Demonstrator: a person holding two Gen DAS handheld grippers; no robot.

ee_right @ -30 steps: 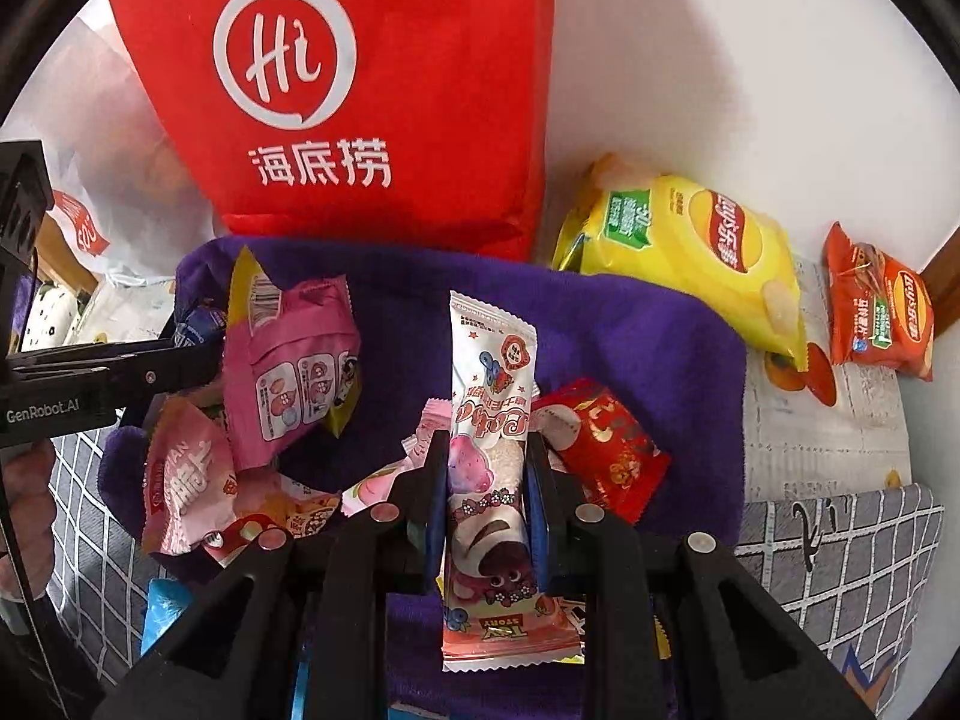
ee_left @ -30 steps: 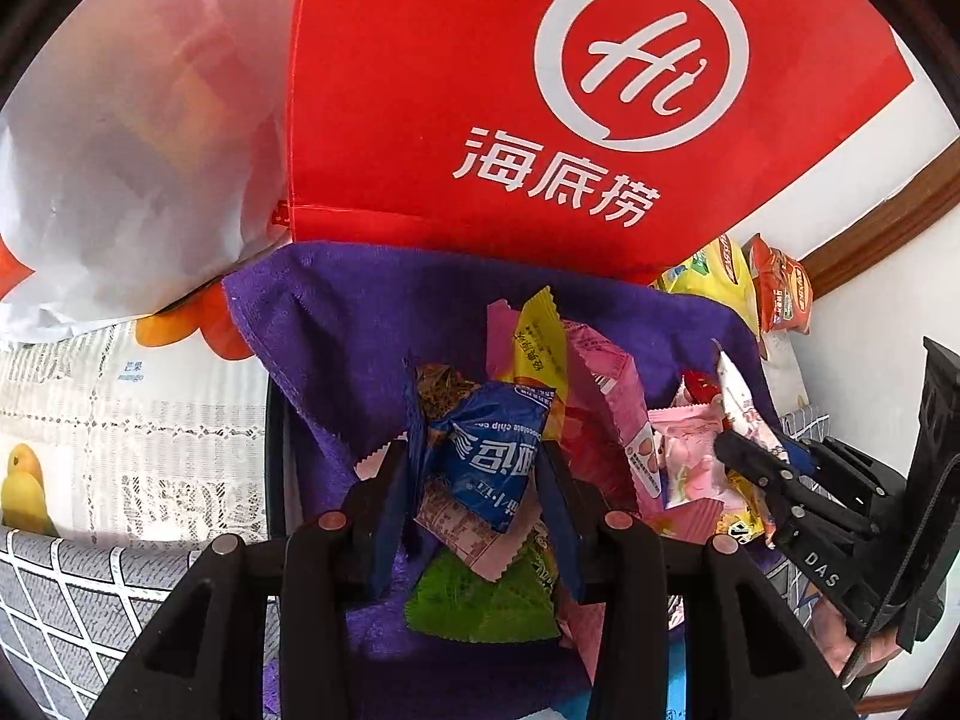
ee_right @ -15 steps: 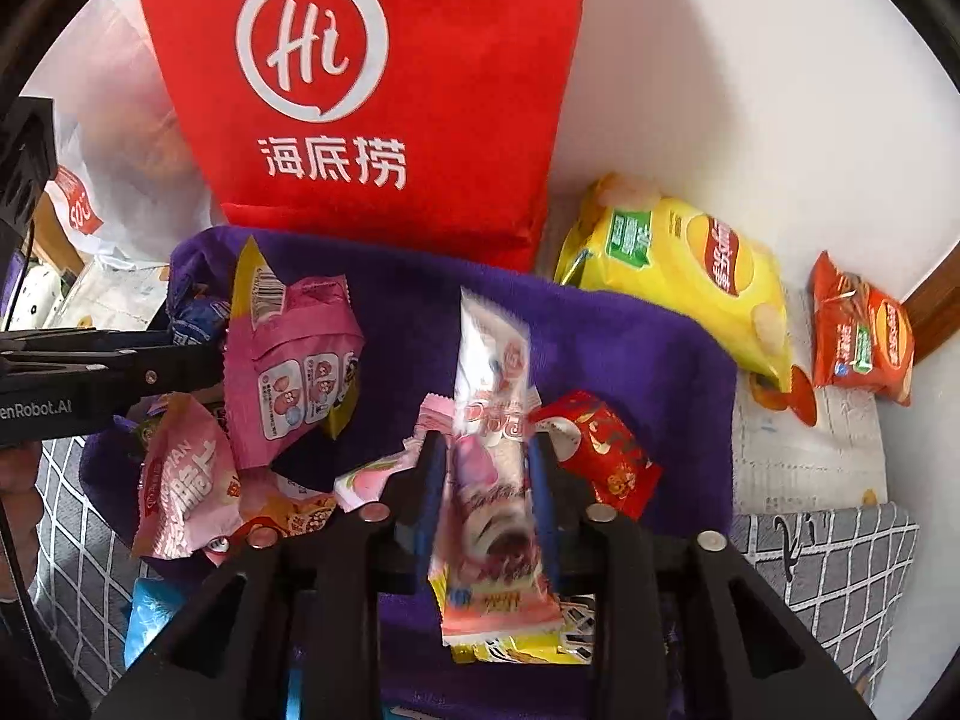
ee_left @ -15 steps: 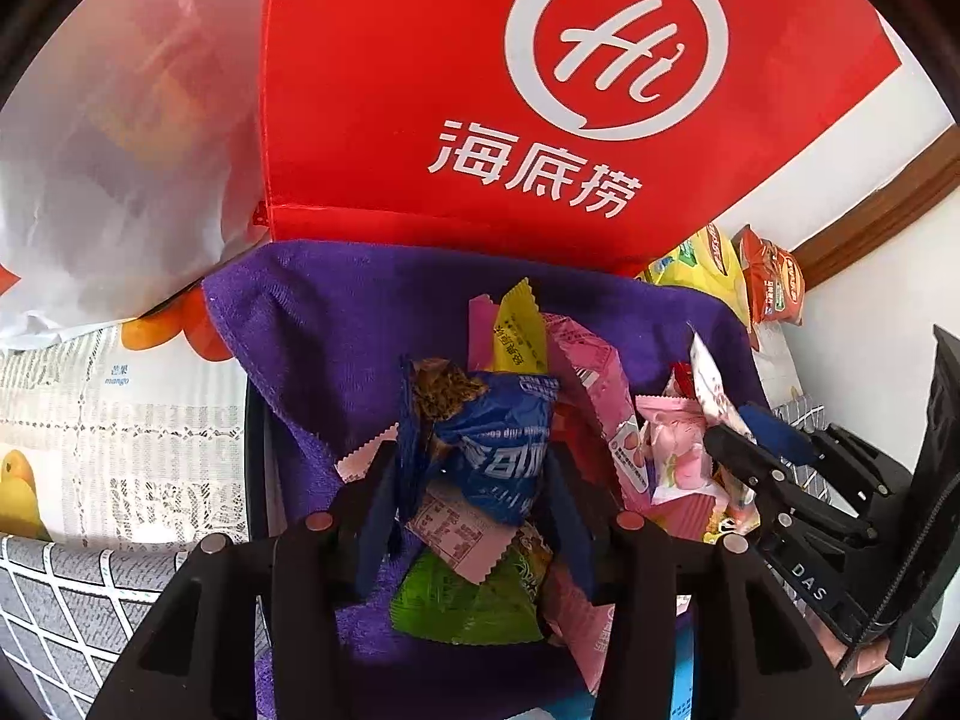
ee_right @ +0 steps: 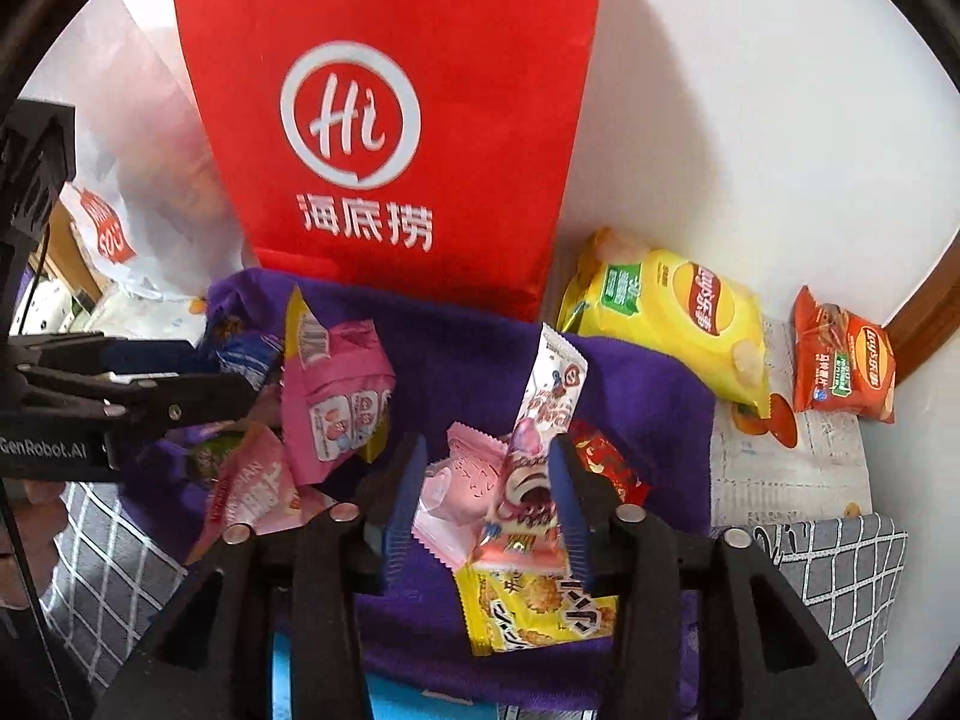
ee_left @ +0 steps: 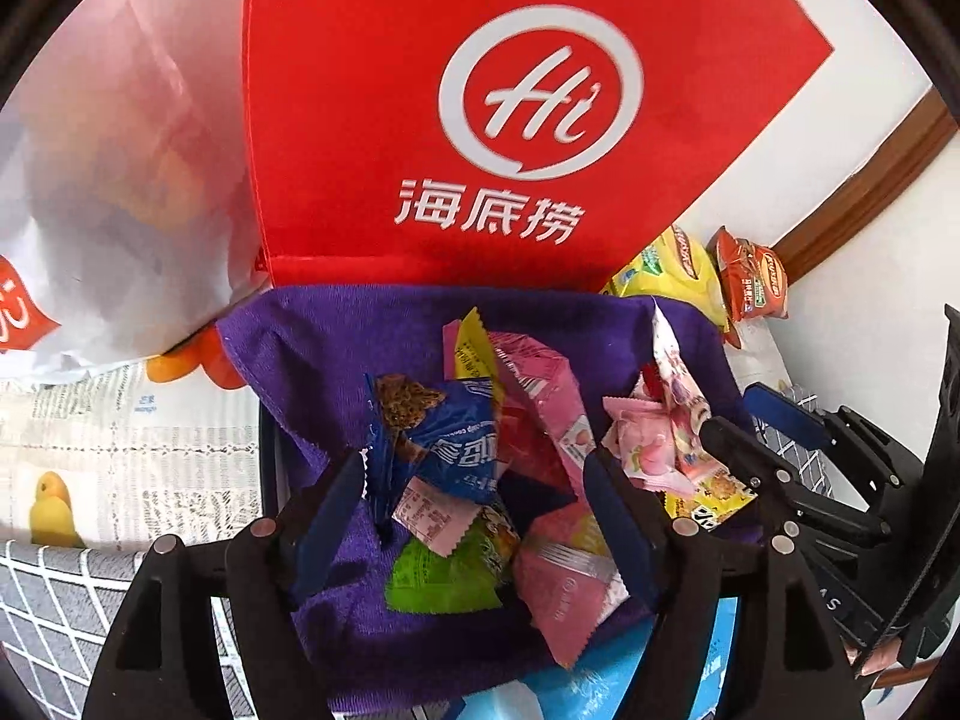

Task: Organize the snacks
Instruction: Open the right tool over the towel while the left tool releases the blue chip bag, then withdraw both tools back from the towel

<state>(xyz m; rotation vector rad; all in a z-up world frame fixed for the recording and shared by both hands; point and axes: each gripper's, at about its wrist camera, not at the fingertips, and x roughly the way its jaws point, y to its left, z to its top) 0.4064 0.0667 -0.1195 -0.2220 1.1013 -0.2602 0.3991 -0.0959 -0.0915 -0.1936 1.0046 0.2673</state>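
Observation:
A purple cloth (ee_left: 336,348) holds a heap of small snack packets. In the left wrist view my left gripper (ee_left: 474,474) hangs over the heap with its jaws opening. A blue cookie packet (ee_left: 462,444) lies loose between them, leaning toward the left finger. In the right wrist view my right gripper (ee_right: 486,468) is also opening. A long pink-and-white packet (ee_right: 540,420) stands tilted between its fingers, resting against the right one and not squeezed. Pink packets (ee_right: 336,396), a green one (ee_left: 444,570) and a yellow biscuit packet (ee_right: 534,606) lie around. Each gripper shows at the edge of the other's view.
A tall red paper bag (ee_left: 480,120) with a white logo stands right behind the cloth. Beside it, at the left, is a white plastic bag (ee_left: 120,180). A yellow crisp bag (ee_right: 672,312) and an orange one (ee_right: 840,360) lie by the wall at the right. Printed paper (ee_left: 120,432) and a checked cloth (ee_right: 840,570) cover the surface.
Both grippers were shut on their packets, the left on the blue one and the right on the long pink one. Both jaws have spread, the packets have slumped loose, and both grippers have lifted a little.

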